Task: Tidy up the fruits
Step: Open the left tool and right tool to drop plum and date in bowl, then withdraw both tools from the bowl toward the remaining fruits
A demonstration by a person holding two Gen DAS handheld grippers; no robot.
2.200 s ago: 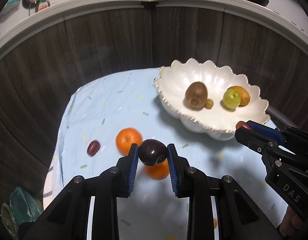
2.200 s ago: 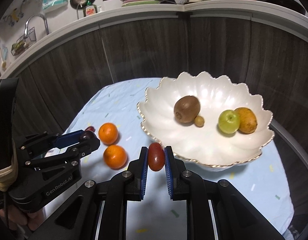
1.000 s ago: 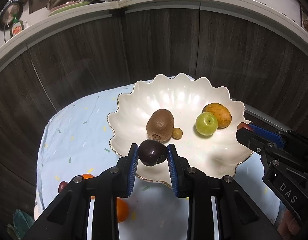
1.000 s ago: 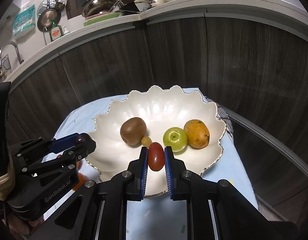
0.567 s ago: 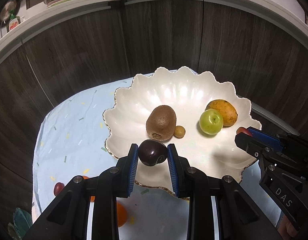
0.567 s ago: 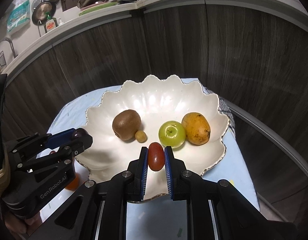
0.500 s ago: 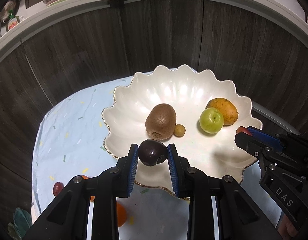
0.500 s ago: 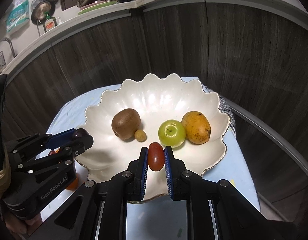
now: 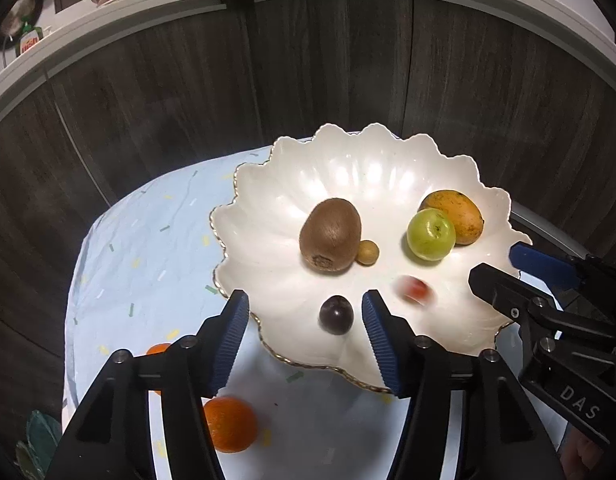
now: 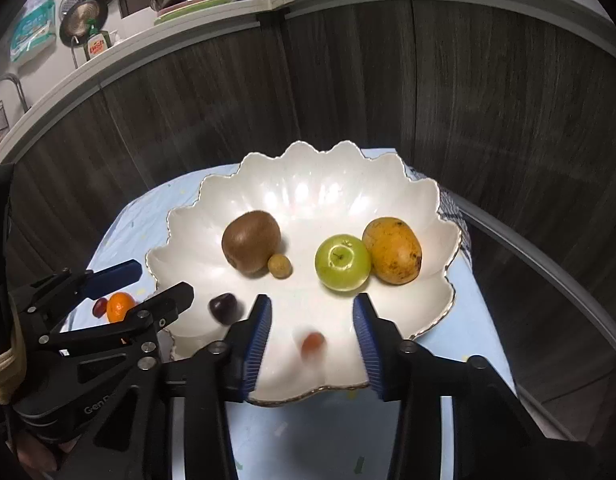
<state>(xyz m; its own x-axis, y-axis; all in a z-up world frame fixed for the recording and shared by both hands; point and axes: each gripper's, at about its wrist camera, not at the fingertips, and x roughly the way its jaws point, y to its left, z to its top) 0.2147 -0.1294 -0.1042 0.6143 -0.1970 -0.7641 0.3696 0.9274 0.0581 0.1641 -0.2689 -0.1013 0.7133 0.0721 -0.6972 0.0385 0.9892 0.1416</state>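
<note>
A white scalloped bowl (image 9: 292,184) (image 10: 228,192) holds a kiwi (image 9: 330,234) (image 10: 251,241), a small tan fruit (image 9: 367,253) (image 10: 279,266), a green apple (image 9: 431,234) (image 10: 342,262) and a mango (image 9: 456,212) (image 10: 393,250). My left gripper (image 9: 306,320) is open above the bowl's near rim; a dark plum (image 9: 336,314) (image 10: 223,307) lies in the bowl between its fingers. My right gripper (image 10: 312,320) is open; a small red fruit (image 10: 312,343) (image 9: 414,289), blurred, is in the bowl below it.
The bowl stands on a light blue cloth (image 9: 148,248) (image 10: 472,320). Two oranges (image 9: 230,424) (image 10: 120,306) and a small dark red fruit (image 10: 100,307) lie on the cloth left of the bowl. A dark wood panel wall (image 9: 308,80) curves behind.
Both grippers opened. The plum left the left gripper and the red fruit left the right gripper; both dropped into the bowl.
</note>
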